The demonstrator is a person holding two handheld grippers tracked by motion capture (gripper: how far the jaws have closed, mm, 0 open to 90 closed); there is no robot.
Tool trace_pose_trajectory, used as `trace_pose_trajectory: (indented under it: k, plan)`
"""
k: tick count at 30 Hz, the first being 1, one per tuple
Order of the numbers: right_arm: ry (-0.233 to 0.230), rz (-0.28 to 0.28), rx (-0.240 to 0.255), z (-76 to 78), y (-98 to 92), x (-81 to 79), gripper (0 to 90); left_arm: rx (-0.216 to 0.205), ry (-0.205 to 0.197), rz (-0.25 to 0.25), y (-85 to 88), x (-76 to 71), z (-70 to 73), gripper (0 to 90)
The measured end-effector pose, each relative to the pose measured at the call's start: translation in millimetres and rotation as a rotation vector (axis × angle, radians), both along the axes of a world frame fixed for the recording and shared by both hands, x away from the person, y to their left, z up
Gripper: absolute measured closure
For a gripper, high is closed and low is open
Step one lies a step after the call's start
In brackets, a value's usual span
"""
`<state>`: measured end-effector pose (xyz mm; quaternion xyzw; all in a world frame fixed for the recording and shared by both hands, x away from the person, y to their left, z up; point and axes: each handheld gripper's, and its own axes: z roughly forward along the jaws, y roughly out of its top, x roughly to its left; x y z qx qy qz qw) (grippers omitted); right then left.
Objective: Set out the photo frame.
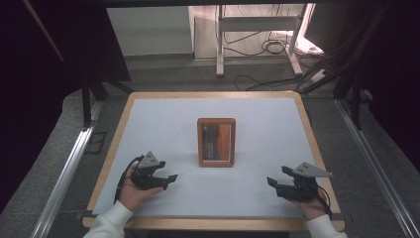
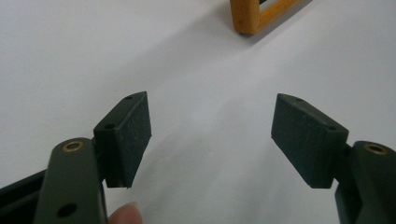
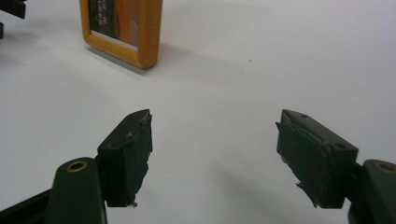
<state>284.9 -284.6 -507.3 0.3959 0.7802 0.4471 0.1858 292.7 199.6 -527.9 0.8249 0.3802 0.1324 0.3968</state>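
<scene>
Two grippers are seen on the white table [image 1: 163, 114], one in each hand. The left gripper [image 1: 168, 179] is held near the table's left front, its jaws spread wide with nothing between them; the same wide gap is seen in the left gripper view [image 2: 212, 140], where bare white surface lies between the pads and a fingertip [image 2: 125, 214] enters at the bottom edge. The right gripper [image 1: 273, 183] is held near the right front, its jaws likewise spread wide and empty; in the right gripper view [image 3: 215, 156] the pad facings appear ragged at their edges, possibly torn, though this is not certain.

One wooden picture frame [image 1: 216, 142] is placed at the table's centre, between the two grippers and well apart from both. From above, its dark and orange picture is seen. In the left gripper view only a corner of the frame [image 2: 254, 16] is caught at the top. In the right gripper view the frame's lower part [image 3: 122, 29] is shown at upper left.

Beyond the table, one white stand [image 1: 257, 34] and loose cables [image 1: 262, 47] are seen on the floor.
</scene>
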Motion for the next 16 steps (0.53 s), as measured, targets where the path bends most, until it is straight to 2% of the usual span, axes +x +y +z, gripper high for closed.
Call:
trace_pose_trajectory:
  k: [11, 16]
  plan:
    - [-0.011, 0.001, -0.021, -1.8, 4.4, 2.1, 24.8, 0.0, -0.004, 0.002, 1.7, 2.6, -1.2, 28.4]
    - [-0.032, -0.015, -0.024, -1.5, 2.1, 1.6, 24.0, 0.002, -0.008, 0.001, 1.1, 2.9, -1.4, 28.4]
